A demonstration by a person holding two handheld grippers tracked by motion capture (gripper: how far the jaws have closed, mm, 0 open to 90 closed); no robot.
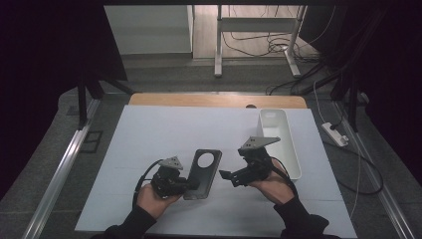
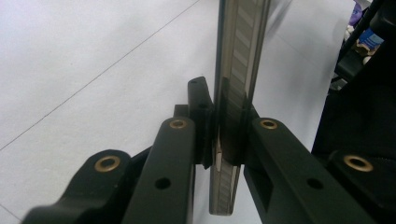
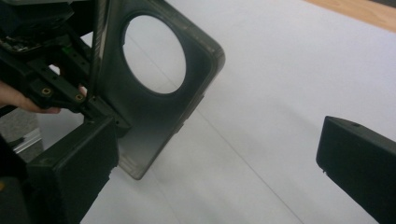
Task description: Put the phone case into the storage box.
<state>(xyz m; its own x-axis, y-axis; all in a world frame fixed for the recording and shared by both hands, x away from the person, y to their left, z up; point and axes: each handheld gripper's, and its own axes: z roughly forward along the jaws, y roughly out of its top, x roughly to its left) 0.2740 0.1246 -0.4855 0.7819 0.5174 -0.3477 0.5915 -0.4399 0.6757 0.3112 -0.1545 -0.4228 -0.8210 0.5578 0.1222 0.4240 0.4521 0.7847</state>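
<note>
A person's two hands, each working a claw, meet over a white sheet (image 1: 149, 134) spread across the tabletop (image 1: 214, 100). The left claw (image 1: 191, 185) is clamped tight on the near end of a dark grey phone case (image 1: 204, 172), a shell with a large round hole at its far end. In the left gripper view the case (image 2: 236, 93) stands edge-on between the two black jaws, both pads pressing its thin sides. The case sits toward the near edge of the tabletop, about midway between its left and right sides; whether it rests on the sheet or is lifted just clear of it cannot be told.

The right claw (image 1: 226, 177) hangs just to the right of the case with its jaws spread wide and nothing between them. Seen from the right gripper view, the case (image 3: 159, 107) is tilted, its hollow inside and round hole facing the camera, one jaw low at the left in front of the case's near corner and the other well apart at the right.

A long white tray (image 1: 293, 149) lies along the right side of the sheet, beyond the right hand (image 1: 273, 186).
</note>
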